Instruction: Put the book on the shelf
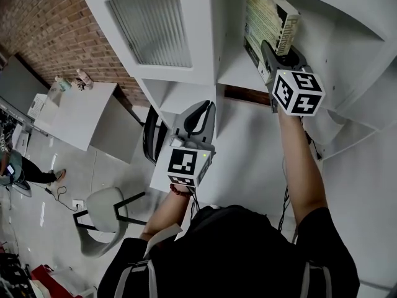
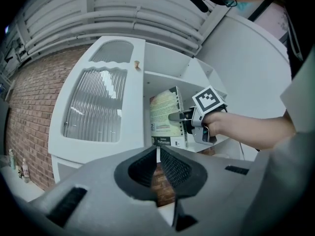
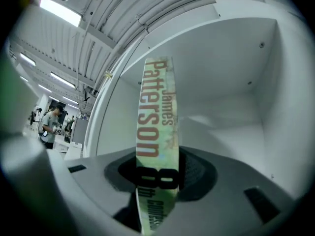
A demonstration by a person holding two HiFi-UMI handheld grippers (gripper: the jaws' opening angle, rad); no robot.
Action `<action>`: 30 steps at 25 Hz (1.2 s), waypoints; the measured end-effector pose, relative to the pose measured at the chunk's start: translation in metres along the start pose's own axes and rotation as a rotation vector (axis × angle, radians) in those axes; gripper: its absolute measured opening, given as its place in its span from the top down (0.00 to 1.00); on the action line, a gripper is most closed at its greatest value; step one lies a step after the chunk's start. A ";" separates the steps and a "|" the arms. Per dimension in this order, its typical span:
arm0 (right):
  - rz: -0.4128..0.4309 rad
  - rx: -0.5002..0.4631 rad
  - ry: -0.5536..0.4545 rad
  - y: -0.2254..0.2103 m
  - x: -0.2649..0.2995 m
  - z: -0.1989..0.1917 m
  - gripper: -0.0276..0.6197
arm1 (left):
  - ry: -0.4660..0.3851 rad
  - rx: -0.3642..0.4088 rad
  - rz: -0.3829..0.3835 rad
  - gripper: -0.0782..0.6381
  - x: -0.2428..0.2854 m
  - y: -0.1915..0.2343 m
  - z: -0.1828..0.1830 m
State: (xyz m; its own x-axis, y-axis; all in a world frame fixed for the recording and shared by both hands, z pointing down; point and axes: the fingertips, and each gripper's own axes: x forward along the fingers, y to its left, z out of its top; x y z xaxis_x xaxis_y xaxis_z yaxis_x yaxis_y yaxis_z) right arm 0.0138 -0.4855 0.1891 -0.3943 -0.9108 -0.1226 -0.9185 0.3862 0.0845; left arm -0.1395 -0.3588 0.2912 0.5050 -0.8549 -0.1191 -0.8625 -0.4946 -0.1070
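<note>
my right gripper is pinching the book by its spine, holding it upright inside the open compartment of the white shelf, near its left wall. my left gripper sits lower, outside the shelf and in front of it, its fingers pressed together and empty

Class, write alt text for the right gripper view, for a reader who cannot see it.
The right gripper clamps an upright book, its spine reading "James Patterson" facing the camera, at an open white shelf compartment. At far left, a person stands in a bright room.
</note>
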 end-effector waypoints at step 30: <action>-0.075 -0.104 0.038 0.024 0.074 -0.011 0.70 | 0.035 -0.073 0.043 0.84 -0.025 0.017 -0.023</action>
State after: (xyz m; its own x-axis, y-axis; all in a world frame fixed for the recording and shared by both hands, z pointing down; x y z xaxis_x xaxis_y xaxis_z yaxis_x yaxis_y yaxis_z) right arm -0.0376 -0.5452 0.1925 -0.3212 -0.9422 -0.0955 -0.9366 0.3011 0.1790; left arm -0.1676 -0.3493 0.3151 0.4671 -0.8799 -0.0875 -0.8841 -0.4663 -0.0299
